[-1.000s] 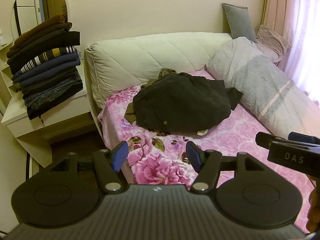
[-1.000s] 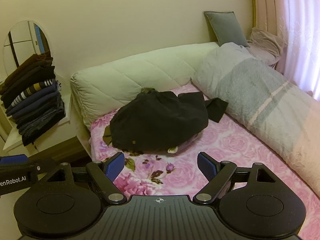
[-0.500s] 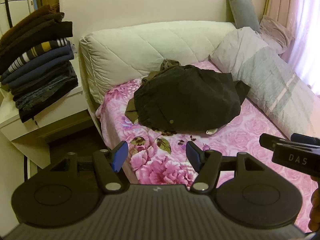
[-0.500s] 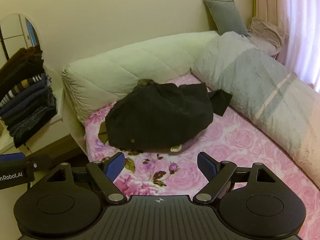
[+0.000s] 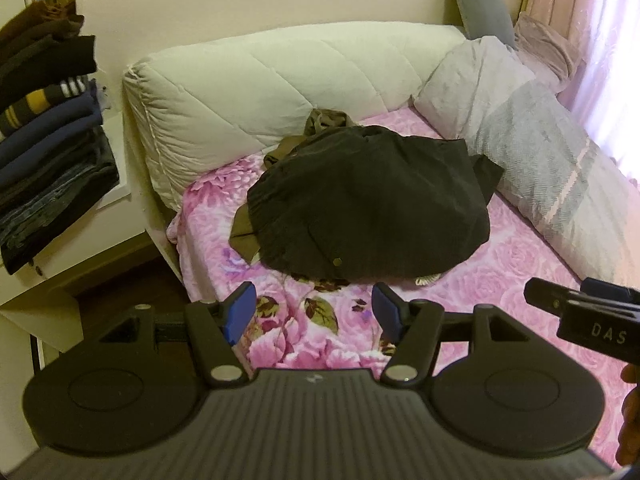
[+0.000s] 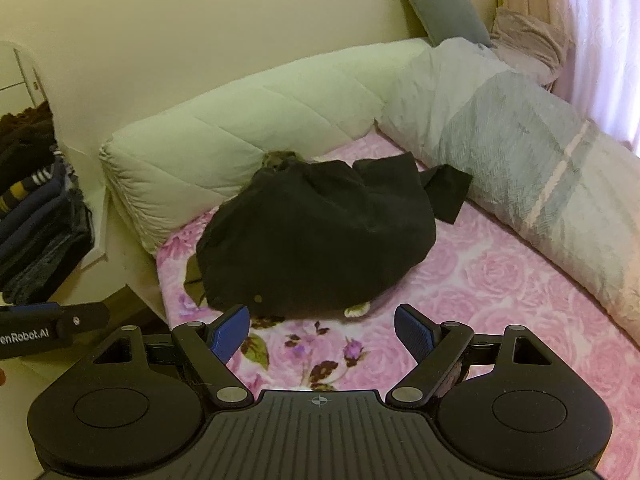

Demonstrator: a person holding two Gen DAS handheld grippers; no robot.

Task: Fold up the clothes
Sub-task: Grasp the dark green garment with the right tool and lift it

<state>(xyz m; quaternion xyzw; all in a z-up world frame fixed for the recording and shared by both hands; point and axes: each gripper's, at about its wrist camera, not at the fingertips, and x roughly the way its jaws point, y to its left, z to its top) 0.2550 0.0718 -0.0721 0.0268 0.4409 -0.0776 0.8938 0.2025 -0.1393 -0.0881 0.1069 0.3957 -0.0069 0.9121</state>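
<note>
Left wrist view: left claw [image 5: 310,312] and right claw [image 6: 322,334] spread, empty; ahead, limp black garment [image 5: 368,208], best pinched at its near hem.

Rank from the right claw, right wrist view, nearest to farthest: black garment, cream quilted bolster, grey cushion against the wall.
1. Black garment: straight ahead of the right claw, on the bed.
2. Cream quilted bolster: behind it, left.
3. Grey cushion: far right corner.

"DAS" on the right gripper [image 5: 592,326]; "enRobot.AI" on the left gripper [image 6: 44,330].
</note>
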